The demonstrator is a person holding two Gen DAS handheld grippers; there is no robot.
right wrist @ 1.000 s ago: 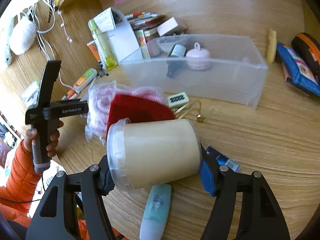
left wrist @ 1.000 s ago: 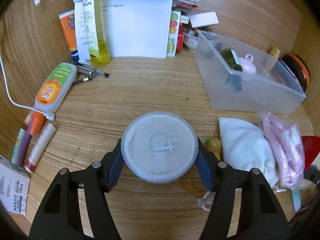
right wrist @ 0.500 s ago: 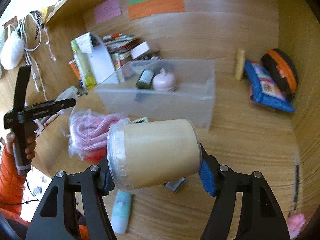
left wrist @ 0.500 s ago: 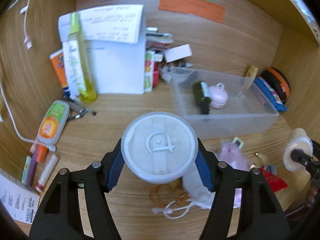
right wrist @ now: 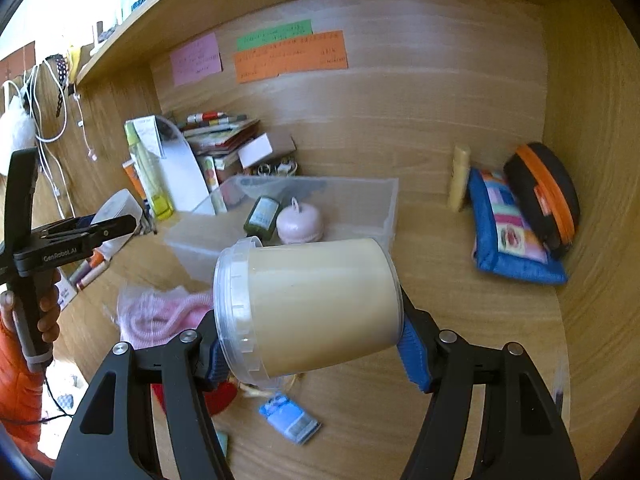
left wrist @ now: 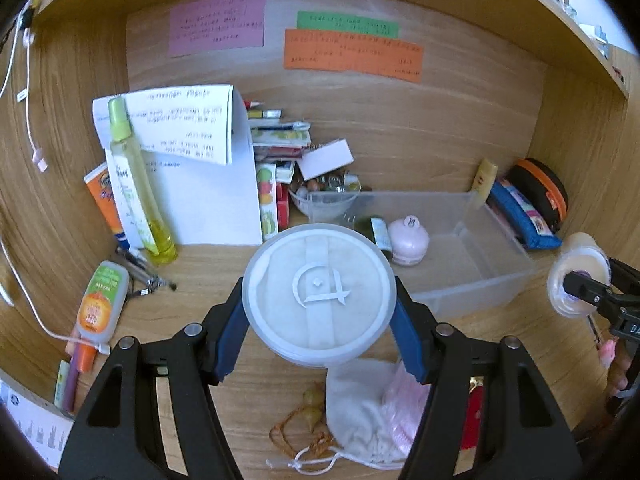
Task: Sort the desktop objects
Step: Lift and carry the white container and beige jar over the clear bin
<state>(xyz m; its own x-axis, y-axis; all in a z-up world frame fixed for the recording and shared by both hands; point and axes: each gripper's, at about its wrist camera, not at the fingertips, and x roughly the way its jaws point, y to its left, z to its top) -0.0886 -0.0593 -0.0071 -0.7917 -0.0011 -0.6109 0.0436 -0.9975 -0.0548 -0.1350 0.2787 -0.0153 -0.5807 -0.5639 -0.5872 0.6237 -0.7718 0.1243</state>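
My left gripper (left wrist: 318, 304) is shut on a round white lidded tub (left wrist: 318, 294), held above the desk with its lid facing the camera. My right gripper (right wrist: 308, 312) is shut on a cream-filled clear jar (right wrist: 312, 308), held on its side above the desk; it also shows in the left wrist view (left wrist: 578, 284). A clear plastic bin (left wrist: 480, 280) stands behind, holding a green bottle (right wrist: 262, 216) and a pink macaron-shaped case (right wrist: 300, 222). The left gripper with its tub shows at the left of the right wrist view (right wrist: 116, 224).
A white drawstring pouch (left wrist: 360, 412), pink mesh in a bag (right wrist: 160, 316) and a bead string (left wrist: 308, 412) lie on the desk. A yellow spray bottle (left wrist: 136, 184), papers and books stand at the back left. A blue pouch (right wrist: 516, 236) and black-orange case (right wrist: 544, 192) lie right.
Both grippers have risen and tilted up with their containers still held. The back wall with its coloured notes has come into view and the desk items have dropped lower.
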